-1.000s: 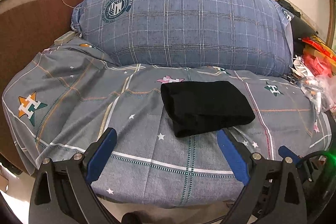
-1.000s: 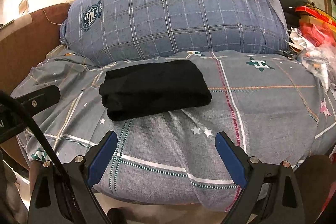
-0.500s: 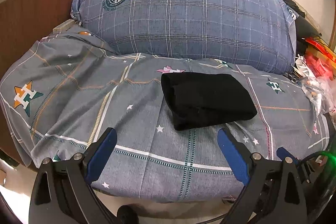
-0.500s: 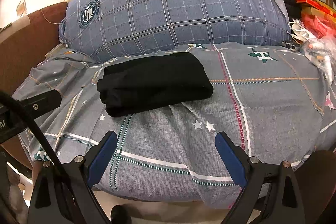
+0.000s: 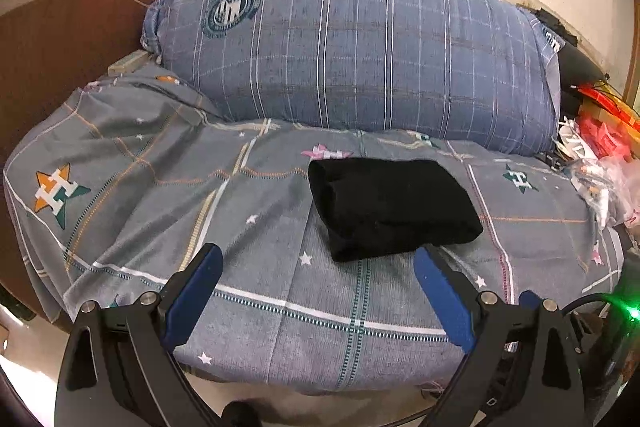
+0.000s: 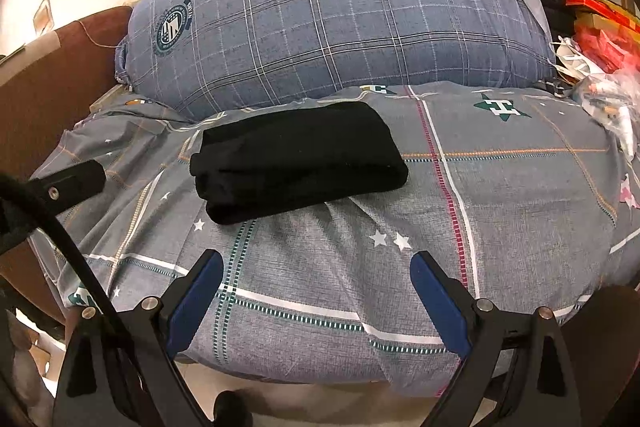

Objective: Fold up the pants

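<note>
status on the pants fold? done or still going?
Looks done: the black pants lie as a compact folded bundle on the grey star-print sheet, in front of the plaid pillow. Nothing in hand: left gripper and right gripper are open, short of the bundle. No fold visibly left.

Black gripper [image 5: 316,267] arms — blue pads [image 5: 196,287], silver screws
</note>
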Motion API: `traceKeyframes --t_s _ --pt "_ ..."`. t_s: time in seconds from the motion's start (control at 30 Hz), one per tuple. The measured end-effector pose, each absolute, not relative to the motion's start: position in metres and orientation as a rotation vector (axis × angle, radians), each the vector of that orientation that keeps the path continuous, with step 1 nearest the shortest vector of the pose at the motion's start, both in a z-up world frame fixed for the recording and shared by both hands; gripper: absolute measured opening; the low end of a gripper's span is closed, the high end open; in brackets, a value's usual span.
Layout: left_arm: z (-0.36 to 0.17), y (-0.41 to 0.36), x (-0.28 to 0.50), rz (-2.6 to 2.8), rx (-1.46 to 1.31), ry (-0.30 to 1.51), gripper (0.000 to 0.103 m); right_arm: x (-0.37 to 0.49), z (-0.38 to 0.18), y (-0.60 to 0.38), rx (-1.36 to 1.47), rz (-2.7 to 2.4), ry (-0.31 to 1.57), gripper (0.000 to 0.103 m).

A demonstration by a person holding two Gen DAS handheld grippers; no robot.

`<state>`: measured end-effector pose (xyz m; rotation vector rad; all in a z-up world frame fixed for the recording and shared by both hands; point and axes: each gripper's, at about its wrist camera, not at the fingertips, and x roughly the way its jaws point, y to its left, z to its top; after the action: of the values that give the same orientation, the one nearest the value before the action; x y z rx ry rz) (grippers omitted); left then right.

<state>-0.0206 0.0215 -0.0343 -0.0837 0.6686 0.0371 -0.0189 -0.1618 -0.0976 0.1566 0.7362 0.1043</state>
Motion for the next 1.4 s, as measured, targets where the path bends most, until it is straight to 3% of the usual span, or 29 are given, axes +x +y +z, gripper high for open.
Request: traceKeyframes --t_s 0.27,0.57,0.8,0.97,1.13,1.17,1.2,1.23,1.27,1.3,1.37,1.4 --pt "-0.026 0.050 -0.021 0.114 -0.155 0.586 0.097 -0.014 -0.108 -0.163 0.179 0.115 0.784 0.098" --pt "-0.070 0.096 0.045 0.036 -0.332 0.816 0.097 0.016 -0.112 -0.190 0.228 0.151 0.818 0.098" --pt "-0.120 0.067 0.139 -0.198 -0.401 0.998 0.097 0.112 -0.097 -0.223 0.249 0.205 0.817 0.098" --pt "-0.155 0.045 0.183 -0.306 -0.422 1.090 0.097 0.195 -0.124 -0.235 0.268 0.209 0.933 0.097" --pt "-0.156 0.022 0.191 -0.374 -0.398 1.076 0.100 0.237 -0.151 -0.239 0.411 0.312 0.996 0.094" --pt "-0.155 0.013 0.189 -0.365 -0.360 1.071 0.100 0.239 -0.152 -0.236 0.412 0.328 0.994 0.091" --pt "-0.153 0.011 0.188 -0.364 -0.351 1.069 0.095 0.241 -0.152 -0.231 0.417 0.359 0.996 0.069" --pt "-0.151 0.012 0.186 -0.367 -0.355 1.062 0.083 0.241 -0.151 -0.229 0.432 0.369 1.014 0.068" --pt "-0.146 0.014 0.181 -0.374 -0.375 1.053 0.078 0.238 -0.146 -0.228 0.438 0.355 1.008 0.059" --pt "-0.142 0.017 0.177 -0.385 -0.395 1.049 0.070 0.232 -0.136 -0.227 0.446 0.368 1.000 0.042" --pt "-0.132 0.025 0.173 -0.416 -0.447 1.039 0.063 0.220 -0.117 -0.227 0.472 0.402 0.982 0.030" --pt "-0.126 0.028 0.171 -0.430 -0.470 1.031 0.063 0.214 -0.108 -0.228 0.494 0.428 0.971 0.030"
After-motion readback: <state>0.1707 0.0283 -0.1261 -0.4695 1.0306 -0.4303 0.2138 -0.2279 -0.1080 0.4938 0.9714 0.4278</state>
